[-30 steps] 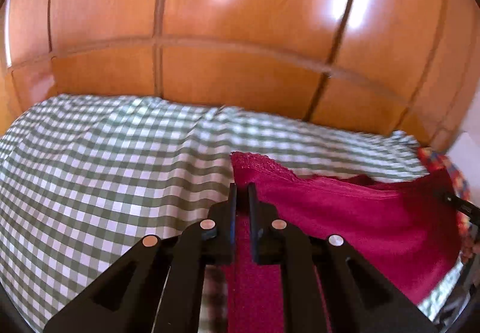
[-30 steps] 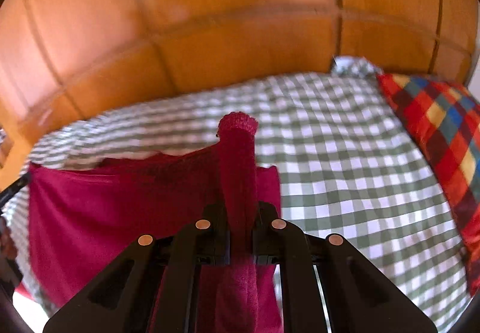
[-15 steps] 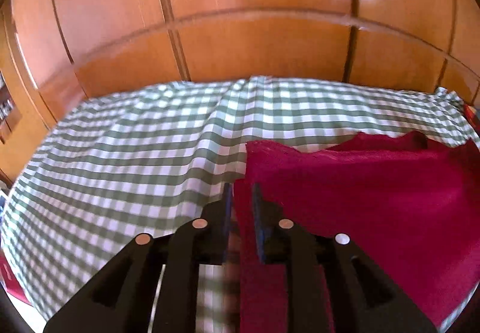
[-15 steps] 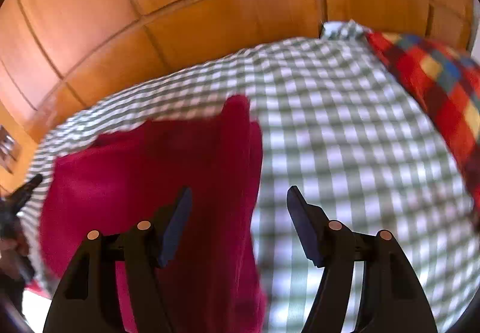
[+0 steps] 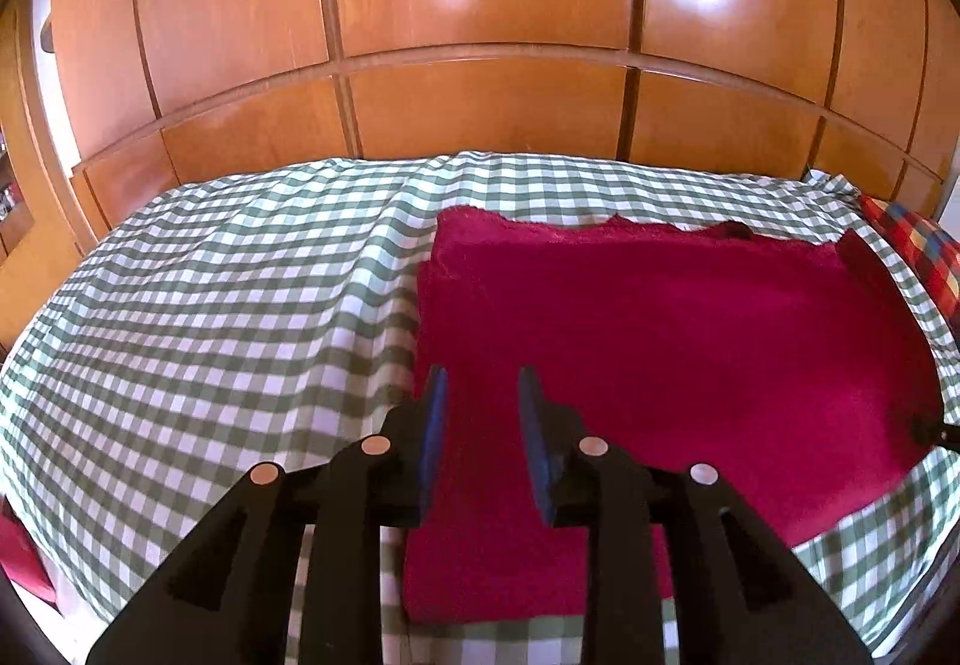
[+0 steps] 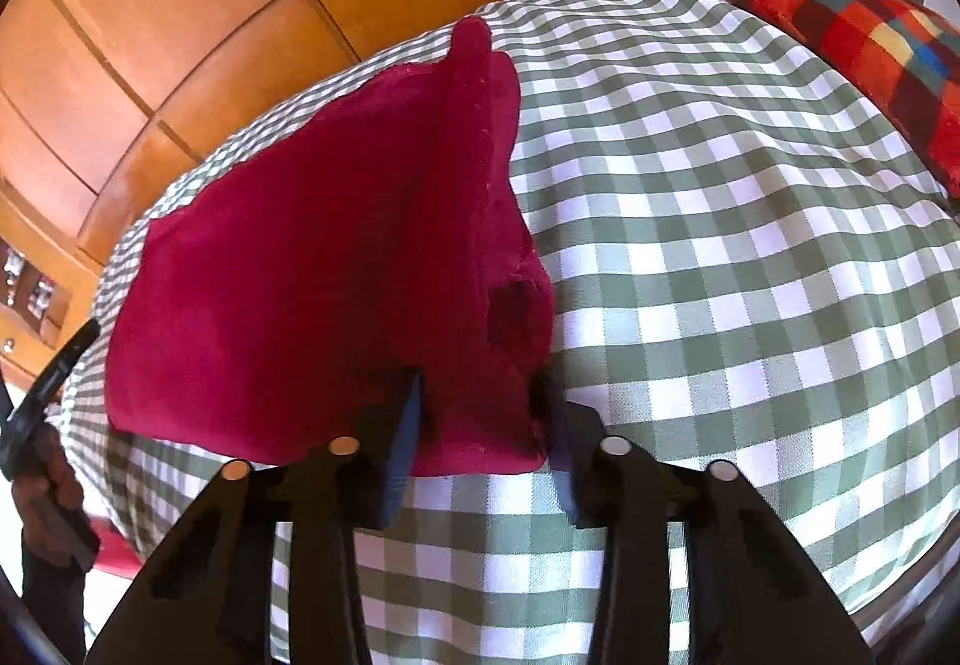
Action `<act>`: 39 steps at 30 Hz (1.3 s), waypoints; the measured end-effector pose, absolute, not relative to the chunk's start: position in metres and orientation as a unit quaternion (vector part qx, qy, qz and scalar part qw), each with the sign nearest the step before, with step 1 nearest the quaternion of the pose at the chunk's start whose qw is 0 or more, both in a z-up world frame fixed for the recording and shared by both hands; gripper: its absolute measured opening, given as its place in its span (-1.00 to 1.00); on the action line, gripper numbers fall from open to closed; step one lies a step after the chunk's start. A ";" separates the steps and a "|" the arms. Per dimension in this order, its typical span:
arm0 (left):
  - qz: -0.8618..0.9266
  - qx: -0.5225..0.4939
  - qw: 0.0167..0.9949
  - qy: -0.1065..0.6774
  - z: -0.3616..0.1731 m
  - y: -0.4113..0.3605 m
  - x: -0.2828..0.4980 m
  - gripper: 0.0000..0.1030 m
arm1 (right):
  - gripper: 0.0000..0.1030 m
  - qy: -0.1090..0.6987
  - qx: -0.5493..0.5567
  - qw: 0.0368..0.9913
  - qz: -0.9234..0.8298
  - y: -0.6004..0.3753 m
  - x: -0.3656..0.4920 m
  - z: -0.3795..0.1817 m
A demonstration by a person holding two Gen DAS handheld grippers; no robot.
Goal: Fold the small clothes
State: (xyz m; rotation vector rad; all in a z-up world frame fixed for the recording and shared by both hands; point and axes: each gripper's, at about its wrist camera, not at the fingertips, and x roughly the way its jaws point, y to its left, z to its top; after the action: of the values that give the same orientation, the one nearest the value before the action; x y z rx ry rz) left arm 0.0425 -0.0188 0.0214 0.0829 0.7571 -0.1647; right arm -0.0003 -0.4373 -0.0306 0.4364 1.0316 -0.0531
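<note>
While both claws sit at the near edge of the cloth, notes run left to right:

wardrobe: wooden panelled doors [image 5: 480, 5] behind the bed, glossy, nothing to handle.
bed: green-and-white check sheet [image 5: 210, 317] covers it, slightly rucked; carries the cloth.
left claw: left claw [image 5: 482, 389] jaws parted and just been opening; cloth's left edge lies under and between them, pads not pressing it, so let go.
cloth: red cloth [image 5: 660, 341] lies folded flat on the bed, right of centre in the left view; doubled layers show along its far edge.
handling: judged soft, light, fleecy, limp; no stiffness, will sag and slide off its own layers if lifted by one point; not fragile, not slippery.
where to hold: pinch near corners or the doubled edge, both layers together, one claw each side.
right claw: right claw [image 6: 480, 407] jaws partly apart, just been closing; near right corner bunches between them, whether pads press it, cannot tell.
pillow: multicolour check pillow [image 6: 840, 17] at far right, apart from the cloth.
writing: no brand, label or text readable anywhere.
</note>
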 end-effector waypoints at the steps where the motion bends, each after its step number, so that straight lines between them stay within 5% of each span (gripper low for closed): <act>1: -0.080 0.040 0.925 0.370 0.021 -0.018 0.040 -0.53 | -0.36 0.490 0.205 0.847 -0.028 -0.437 -0.002 -0.032; 12: -0.083 0.028 0.920 0.382 0.012 -0.010 0.029 -0.50 | -0.31 0.489 0.209 0.846 -0.026 -0.440 -0.009 -0.037; 13: -0.084 0.029 0.921 0.380 0.012 -0.010 0.028 -0.49 | -0.15 0.491 0.214 0.844 -0.023 -0.441 -0.010 -0.035; 14: -0.085 0.029 0.921 0.380 0.012 -0.010 0.027 -0.48 | 0.26 0.490 0.228 0.841 -0.016 -0.443 -0.011 -0.032; 16: -0.086 0.028 0.920 0.380 0.012 -0.011 0.025 -0.47 | 0.74 0.468 0.270 0.842 0.010 -0.449 -0.014 -0.021; 21: -0.087 0.022 0.917 0.389 0.005 -0.011 0.025 -0.45 | 0.75 0.461 0.299 0.836 0.006 -0.466 0.009 -0.024; 24: -0.087 0.015 0.916 0.391 0.004 -0.011 0.025 -0.45 | 0.32 0.483 0.304 0.821 0.019 -0.465 0.028 -0.040; 26: -0.085 0.017 0.916 0.391 0.003 -0.011 0.024 -0.44 | -0.40 0.494 0.285 0.821 0.023 -0.455 0.036 -0.040; 27: -0.085 0.018 0.915 0.393 0.002 -0.011 0.025 -0.44 | -0.48 0.493 0.287 0.820 0.034 -0.450 0.038 -0.036; 39: -0.105 -0.101 0.892 0.427 -0.007 0.043 0.034 -0.41 | -0.63 0.435 0.147 0.876 0.147 -0.313 0.072 0.090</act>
State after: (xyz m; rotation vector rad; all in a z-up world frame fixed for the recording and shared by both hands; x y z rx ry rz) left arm 0.0337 0.0426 -0.0074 -0.2094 0.8869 -0.2184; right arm 0.0721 -0.3130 0.0900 0.3066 0.9069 0.3060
